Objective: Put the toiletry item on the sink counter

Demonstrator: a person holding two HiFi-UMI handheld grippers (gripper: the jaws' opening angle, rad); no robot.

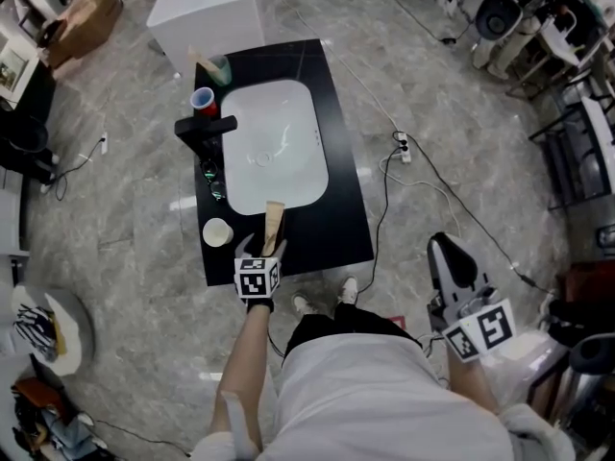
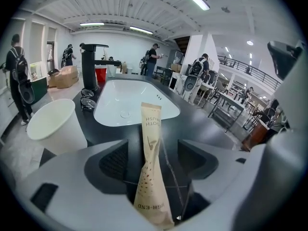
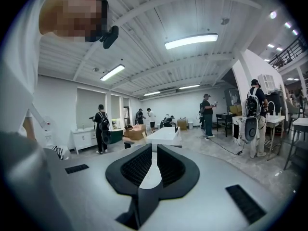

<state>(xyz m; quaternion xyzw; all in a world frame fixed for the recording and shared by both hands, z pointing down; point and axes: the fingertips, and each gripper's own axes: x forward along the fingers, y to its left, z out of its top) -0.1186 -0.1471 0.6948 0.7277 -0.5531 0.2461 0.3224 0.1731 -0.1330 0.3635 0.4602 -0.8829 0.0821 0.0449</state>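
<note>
At the left of the black tabletop [image 1: 338,221] we see a white paper cup [image 1: 217,231], just beside our left gripper [image 1: 264,250]. Its jaws stand wide apart. The toothbrush packet [image 2: 150,170] is between them, clear of both pads, and its far end reaches the near rim of the white basin [image 1: 274,142]. A black faucet [image 1: 207,128] and a red cup [image 1: 203,100] stand beyond. Our right gripper [image 1: 450,257], well off the tabletop, has its jaws closed on nothing.

white cup [image 1: 217,231] on near left of counter [image 1: 343,227], black faucet [image 1: 207,131] beyond, right side open
</note>
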